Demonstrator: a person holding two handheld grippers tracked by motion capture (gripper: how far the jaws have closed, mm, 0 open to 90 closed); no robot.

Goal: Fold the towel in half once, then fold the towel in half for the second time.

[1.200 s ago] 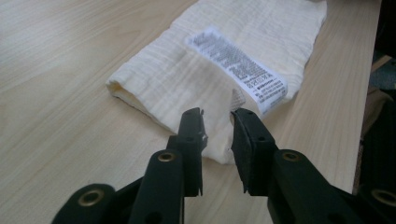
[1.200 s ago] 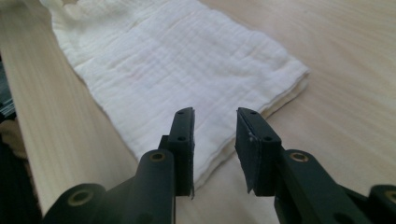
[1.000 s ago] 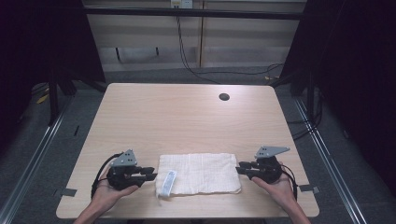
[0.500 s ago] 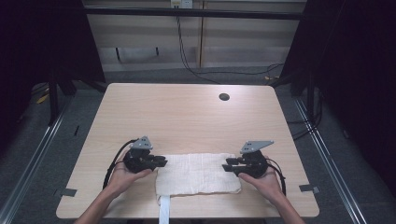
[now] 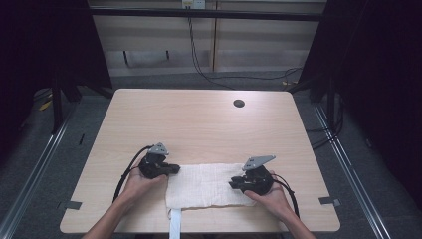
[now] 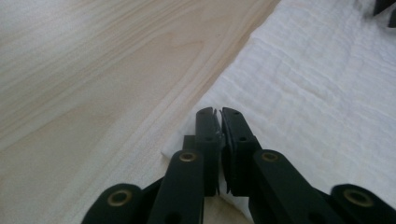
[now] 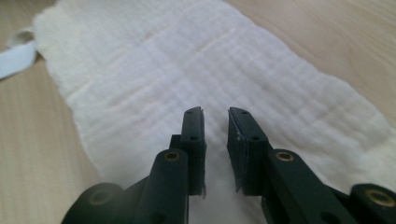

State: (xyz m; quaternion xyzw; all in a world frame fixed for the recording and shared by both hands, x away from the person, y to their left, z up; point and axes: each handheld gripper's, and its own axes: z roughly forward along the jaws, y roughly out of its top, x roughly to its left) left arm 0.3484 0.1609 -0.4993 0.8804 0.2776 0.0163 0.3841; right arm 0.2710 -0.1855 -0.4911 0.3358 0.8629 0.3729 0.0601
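A white cloth (image 5: 206, 186) lies flat near the table's front edge. My left gripper (image 5: 174, 169) is at its far left corner. In the left gripper view its jaws (image 6: 218, 112) have just closed and are shut, with a thin fold of the cloth (image 6: 317, 84) pinched at the tips. My right gripper (image 5: 233, 185) rests over the cloth's right part. Its jaws (image 7: 215, 112) have been closing but a gap still shows between the pads, and the cloth (image 7: 163, 60) lies under them unpressed.
A white strap (image 5: 174, 224) runs from the cloth's near left corner over the table's front edge, and its loop (image 7: 16, 58) shows in the right gripper view. The light wooden table (image 5: 199, 124) has a dark round hole (image 5: 239, 103) at the far right.
Both hands have moved away from the person and inward onto the cloth. The left jaws have shut at the cloth's corner. The white strap has slid from the cloth's left side over the front edge.
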